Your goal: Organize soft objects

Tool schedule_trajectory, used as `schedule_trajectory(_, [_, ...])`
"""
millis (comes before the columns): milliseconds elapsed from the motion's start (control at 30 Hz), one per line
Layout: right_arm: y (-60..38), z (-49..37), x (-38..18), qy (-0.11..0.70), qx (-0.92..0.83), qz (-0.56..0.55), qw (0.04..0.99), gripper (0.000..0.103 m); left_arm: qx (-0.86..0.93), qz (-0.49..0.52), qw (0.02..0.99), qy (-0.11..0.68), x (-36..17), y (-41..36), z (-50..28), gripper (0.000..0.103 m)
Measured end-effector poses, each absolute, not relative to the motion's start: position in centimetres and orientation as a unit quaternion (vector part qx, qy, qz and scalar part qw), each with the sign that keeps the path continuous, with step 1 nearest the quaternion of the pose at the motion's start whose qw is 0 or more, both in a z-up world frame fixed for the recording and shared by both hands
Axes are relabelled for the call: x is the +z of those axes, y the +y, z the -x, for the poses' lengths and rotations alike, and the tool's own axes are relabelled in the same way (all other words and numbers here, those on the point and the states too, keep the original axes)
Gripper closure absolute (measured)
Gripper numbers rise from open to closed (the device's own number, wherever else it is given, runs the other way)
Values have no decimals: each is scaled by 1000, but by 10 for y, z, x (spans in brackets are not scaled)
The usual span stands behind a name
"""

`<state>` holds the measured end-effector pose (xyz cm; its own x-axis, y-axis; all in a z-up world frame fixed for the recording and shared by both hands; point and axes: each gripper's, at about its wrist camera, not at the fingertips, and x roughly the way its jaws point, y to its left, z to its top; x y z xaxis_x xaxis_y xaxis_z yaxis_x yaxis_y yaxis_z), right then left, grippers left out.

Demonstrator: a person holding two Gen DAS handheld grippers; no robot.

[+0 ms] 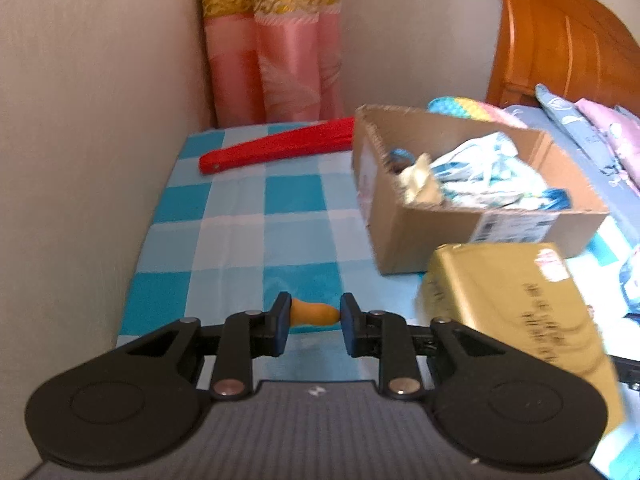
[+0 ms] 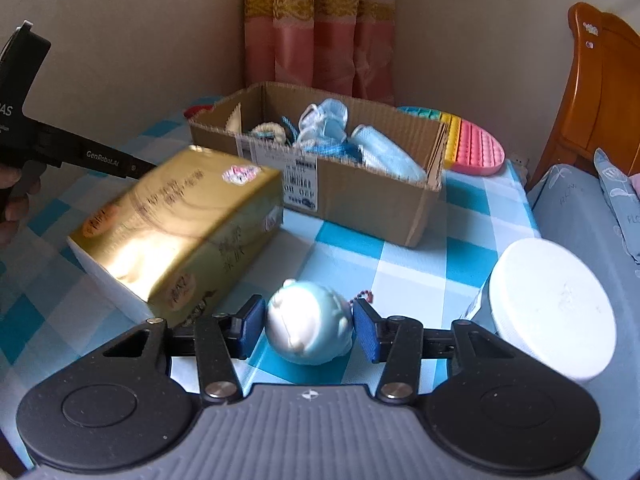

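Observation:
My left gripper [image 1: 313, 320] is shut on a small orange gourd-shaped soft toy [image 1: 314, 312], held just above the blue checked cloth [image 1: 240, 236]. My right gripper [image 2: 308, 322] has its jaws around a pale blue round plush toy [image 2: 308, 322] with a red bead chain; the pads sit at its sides. A cardboard box [image 1: 404, 236] holding pale blue soft items [image 1: 480, 172] stands ahead right in the left wrist view and ahead in the right wrist view [image 2: 360, 196]. A gold tissue pack [image 2: 180, 224] lies in front of it, also seen from the left wrist [image 1: 516, 312].
A red folded fan [image 1: 280, 146] lies at the back of the cloth. A rainbow bubble pad [image 2: 476, 144] lies behind the box. A white round lid [image 2: 552, 308] sits at right. Walls, pink curtain and wooden headboard [image 1: 560, 48] bound the area. The left gripper's body [image 2: 60, 152] shows at left.

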<state>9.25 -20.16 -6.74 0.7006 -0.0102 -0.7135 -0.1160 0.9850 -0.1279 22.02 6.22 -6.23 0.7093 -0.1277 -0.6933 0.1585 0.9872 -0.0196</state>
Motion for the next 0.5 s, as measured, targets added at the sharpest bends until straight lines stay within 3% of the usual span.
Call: schedule_trajectory(500, [-203, -76, -38, 352, 37, 87, 931, 53, -182, -61, 936, 295, 17, -8, -217, 78])
